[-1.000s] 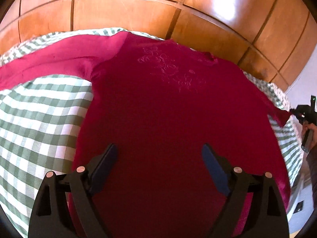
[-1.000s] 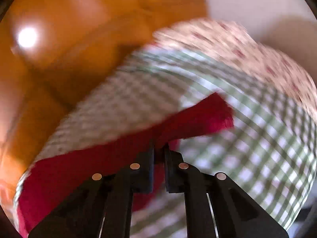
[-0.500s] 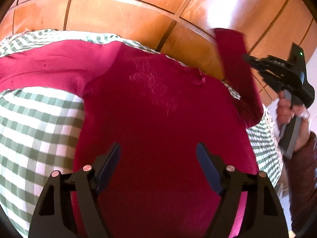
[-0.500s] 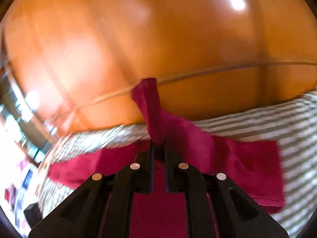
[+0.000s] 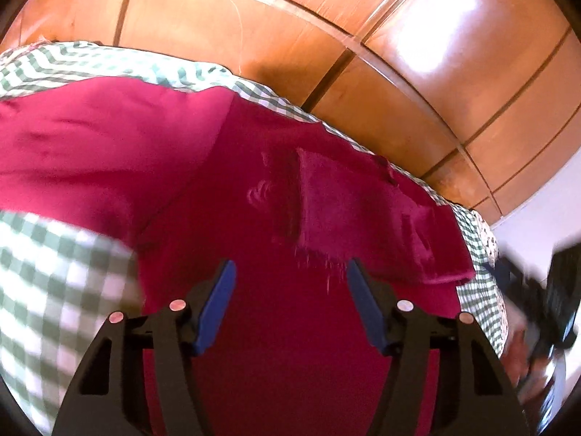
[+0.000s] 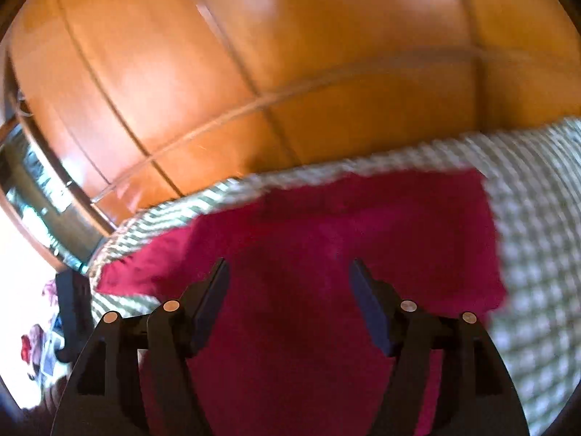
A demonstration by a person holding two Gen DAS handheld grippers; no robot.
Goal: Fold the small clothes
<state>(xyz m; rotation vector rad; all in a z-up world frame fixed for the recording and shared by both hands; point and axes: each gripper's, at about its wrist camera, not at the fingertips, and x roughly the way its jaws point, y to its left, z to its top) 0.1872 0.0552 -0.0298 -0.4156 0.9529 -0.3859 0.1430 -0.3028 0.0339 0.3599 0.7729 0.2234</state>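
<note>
A crimson long-sleeved top (image 5: 232, 189) lies flat on a green-and-white checked cloth (image 5: 54, 272). Its right sleeve (image 5: 348, 210) is folded across the chest; its left sleeve (image 5: 90, 145) stretches out to the left. My left gripper (image 5: 288, 290) is open and empty just above the lower body of the top. My right gripper (image 6: 288, 290) is open and empty above the top (image 6: 326, 239); it also shows, blurred, at the right edge of the left wrist view (image 5: 544, 298).
A glossy wooden wardrobe (image 5: 326, 36) stands close behind the bed. The checked cloth (image 6: 537, 218) extends to the right of the top. A floral fabric (image 5: 488, 232) shows at the bed's far right corner.
My right gripper carried the right sleeve up and over onto the chest, then opened and let it go. My left gripper stayed open and shifted slightly forward.
</note>
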